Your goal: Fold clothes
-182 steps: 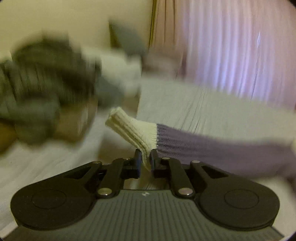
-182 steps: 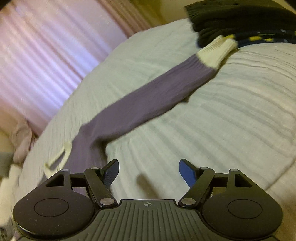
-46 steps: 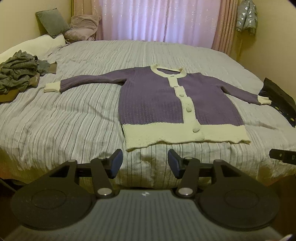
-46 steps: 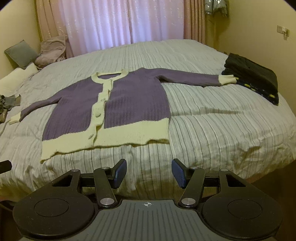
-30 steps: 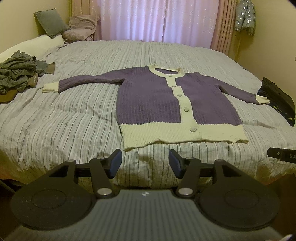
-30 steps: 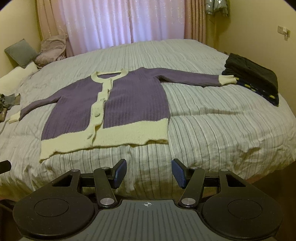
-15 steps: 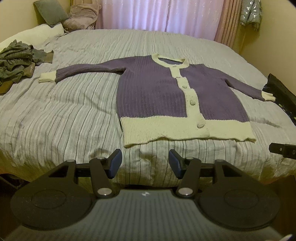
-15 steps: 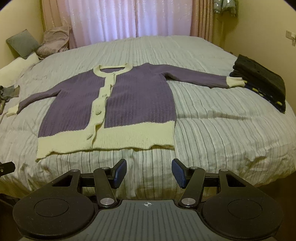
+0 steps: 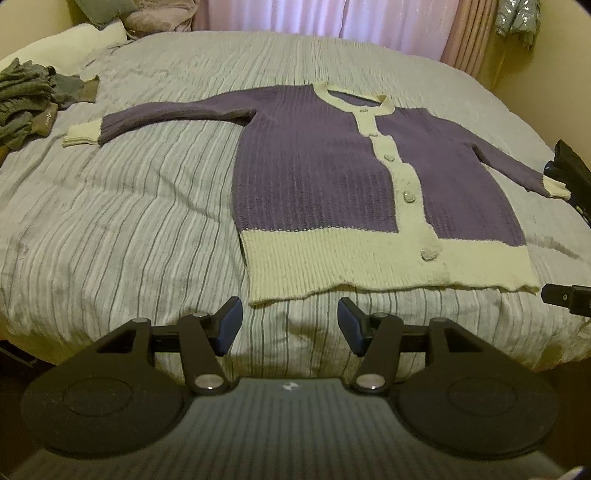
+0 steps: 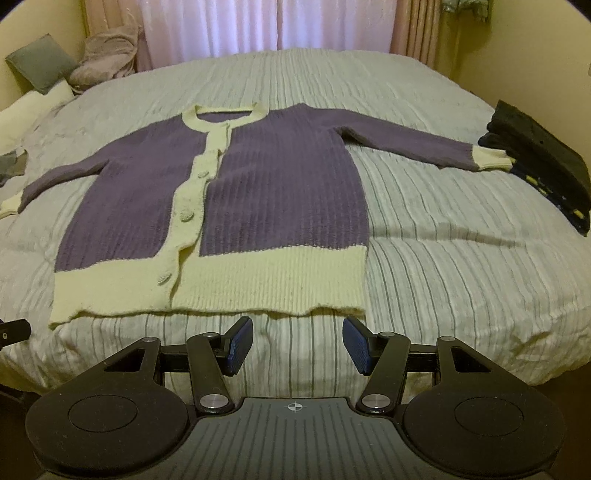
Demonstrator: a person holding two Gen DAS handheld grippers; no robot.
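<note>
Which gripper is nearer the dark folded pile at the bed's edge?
Right. The right gripper hangs open before the cardigan's hem, on the side where the pile lies. The left gripper, open too, sits at the hem's opposite corner, farther away.

Dim, warm yellowish light throughout. Brightest at the curtain (image 9: 332,18) behind the bed (image 9: 110,221), glowing pink-white and slightly washed out. Soft shadows under the tongs (image 10: 298,345) on the bed's near edge. Strong fisheye bending, dark corners. Slight blur and grain across both views.
</note>
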